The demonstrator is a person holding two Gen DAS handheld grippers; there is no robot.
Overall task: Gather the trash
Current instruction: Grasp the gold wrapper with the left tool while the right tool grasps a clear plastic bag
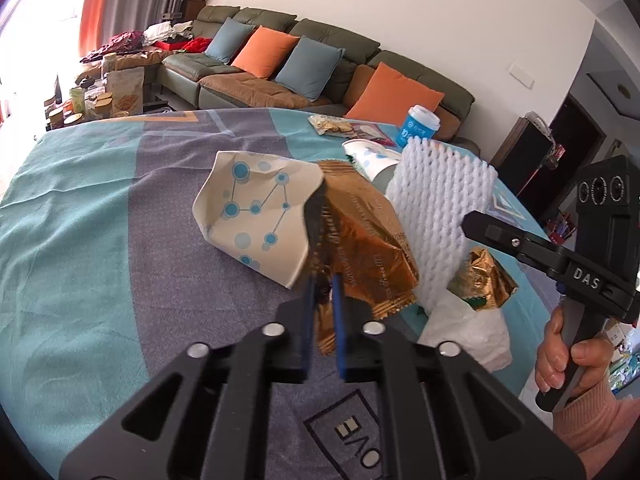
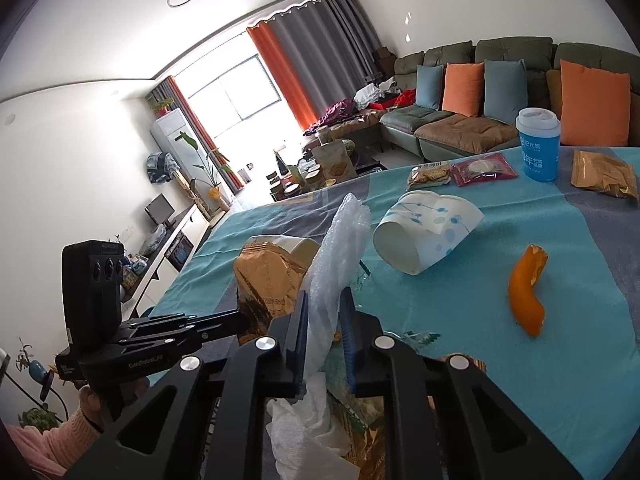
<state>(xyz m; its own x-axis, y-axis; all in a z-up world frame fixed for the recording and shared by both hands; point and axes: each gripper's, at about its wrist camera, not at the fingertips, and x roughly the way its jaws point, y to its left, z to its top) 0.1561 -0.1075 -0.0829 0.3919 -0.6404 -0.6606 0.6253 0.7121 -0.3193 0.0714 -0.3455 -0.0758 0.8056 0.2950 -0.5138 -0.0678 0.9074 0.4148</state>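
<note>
Trash is heaped on the tablecloth (image 1: 80, 208). Taking the foam net sleeve (image 1: 440, 216) as landmark, upright at the heap, your right gripper (image 2: 326, 320) clamps it; just left of it, your left gripper (image 1: 322, 280) pinches the gold wrapper (image 1: 368, 240).

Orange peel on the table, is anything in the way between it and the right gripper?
Nothing visible lies on the tablecloth between them. But the right gripper is shut on the white foam net, so its jaws are full. The orange peel lies alone.
</note>
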